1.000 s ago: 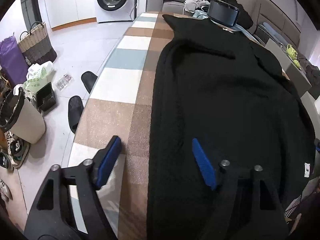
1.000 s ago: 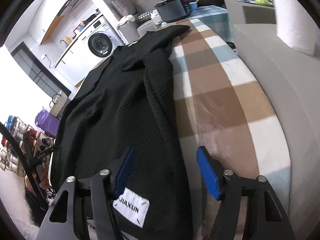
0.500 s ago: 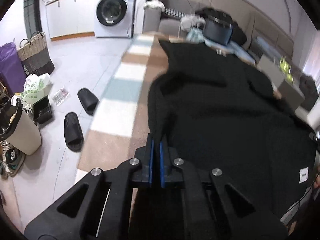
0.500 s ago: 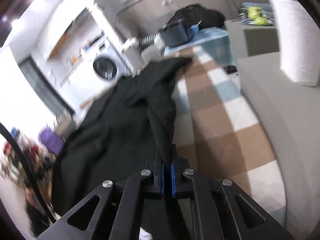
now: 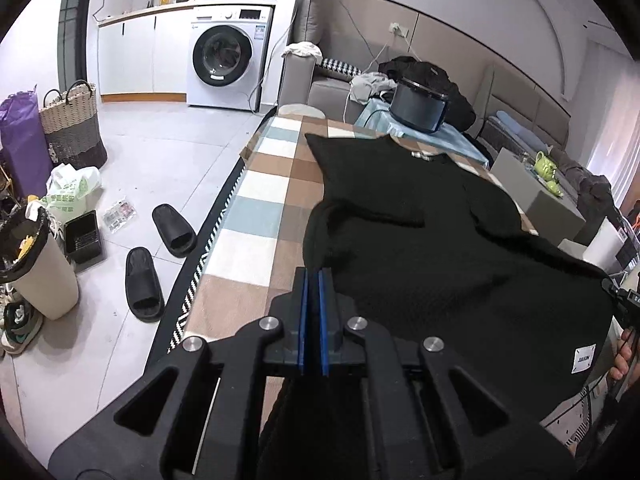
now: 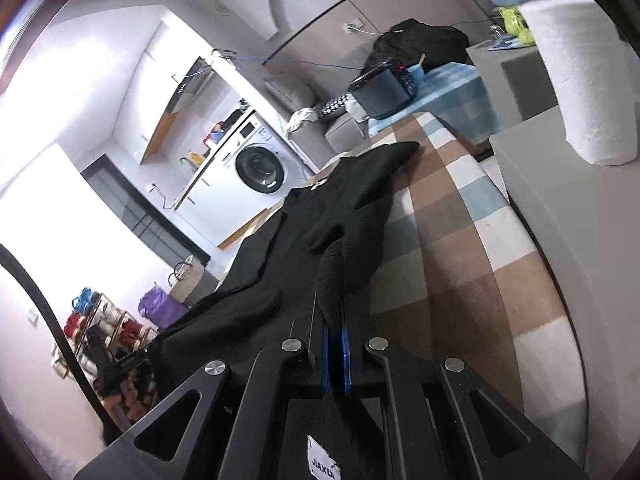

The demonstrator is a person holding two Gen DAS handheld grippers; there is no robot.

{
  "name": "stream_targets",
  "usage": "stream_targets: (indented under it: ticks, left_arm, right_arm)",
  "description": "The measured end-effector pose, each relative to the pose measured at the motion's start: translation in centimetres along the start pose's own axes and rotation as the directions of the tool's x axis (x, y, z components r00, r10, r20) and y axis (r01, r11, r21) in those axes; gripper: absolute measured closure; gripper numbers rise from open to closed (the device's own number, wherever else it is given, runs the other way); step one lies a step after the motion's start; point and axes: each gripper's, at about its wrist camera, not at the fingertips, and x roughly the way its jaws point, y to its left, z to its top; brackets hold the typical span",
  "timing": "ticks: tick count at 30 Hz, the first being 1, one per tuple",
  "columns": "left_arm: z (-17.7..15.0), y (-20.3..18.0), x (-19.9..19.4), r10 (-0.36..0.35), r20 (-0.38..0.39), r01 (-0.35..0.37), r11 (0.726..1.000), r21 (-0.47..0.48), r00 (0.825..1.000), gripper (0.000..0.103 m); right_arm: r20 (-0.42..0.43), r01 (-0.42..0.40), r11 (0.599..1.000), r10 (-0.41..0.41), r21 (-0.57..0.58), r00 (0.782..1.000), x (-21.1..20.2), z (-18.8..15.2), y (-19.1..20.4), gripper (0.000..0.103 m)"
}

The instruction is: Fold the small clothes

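Pinching the near hem of the black sweater (image 5: 440,264), the left gripper (image 5: 313,320) and right gripper (image 6: 335,344) are both clamped on fabric. The garment lies lengthwise along the checked table (image 5: 256,216), its near end raised. Judging by this, the first fold is starting; next, carry the hem evenly toward the far collar end.

black sweater (image 5: 440,248) (white label) | checked brown, white, pale-blue blanket (image 5: 256,216) | blue-padded black left claw (image 5: 314,280)

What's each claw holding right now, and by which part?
Both hold the black sweater: left claw and right claw each pinch its near hem.
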Motion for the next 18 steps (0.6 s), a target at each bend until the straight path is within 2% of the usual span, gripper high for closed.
stream_targets:
  ticks: [5, 7, 10, 13, 14, 16, 18]
  left_arm:
    - [-0.2, 1.2, -2.9, 0.041, 0.052, -0.039, 0.999, -0.033, 0.998, 0.103]
    - [0.3, 1.9, -2.8, 0.031, 0.054, -0.029, 0.998, -0.054, 0.998, 0.103]
    - [0.1, 2.5, -1.6, 0.042, 0.002, -0.042, 0.997, -0.062, 0.999, 0.103]
    - [-0.6, 2.8, -0.2, 0.013, -0.059, -0.018, 0.996, -0.085, 0.998, 0.103]
    - [-1.1, 2.7, 0.7, -0.005, -0.093, -0.003, 0.996, -0.092, 0.996, 0.099]
    - [-1.8, 2.5, 1.8, -0.014, -0.133, 0.002, 0.996, -0.093, 0.991, 0.082]
    - [-2.4, 2.0, 2.8, -0.006, -0.160, -0.007, 0.997, -0.077, 0.987, 0.045]
  right_arm:
    - [0.014, -0.003, 1.000, 0.003, 0.000, 1.000, -2.2, -0.6, 0.2, 0.098]
    - [0.021, 0.009, 1.000, -0.009, 0.005, 1.000, -2.1, -0.3, 0.0, 0.098]
    - [0.008, 0.029, 1.000, -0.029, 0.008, 1.000, -1.1, 0.4, -0.2, 0.098]
    - [-0.024, 0.060, 0.998, -0.060, -0.012, 0.998, -0.2, 0.6, 0.0, 0.098]
    - [-0.035, 0.073, 0.997, -0.074, -0.022, 0.997, 0.1, 0.6, 0.1, 0.098]
    - [-0.053, 0.083, 0.996, -0.084, -0.025, 0.995, 0.6, 0.6, 0.0, 0.096]
    - [-0.082, 0.097, 0.995, -0.099, -0.026, 0.992, 1.1, 0.4, -0.2, 0.090]
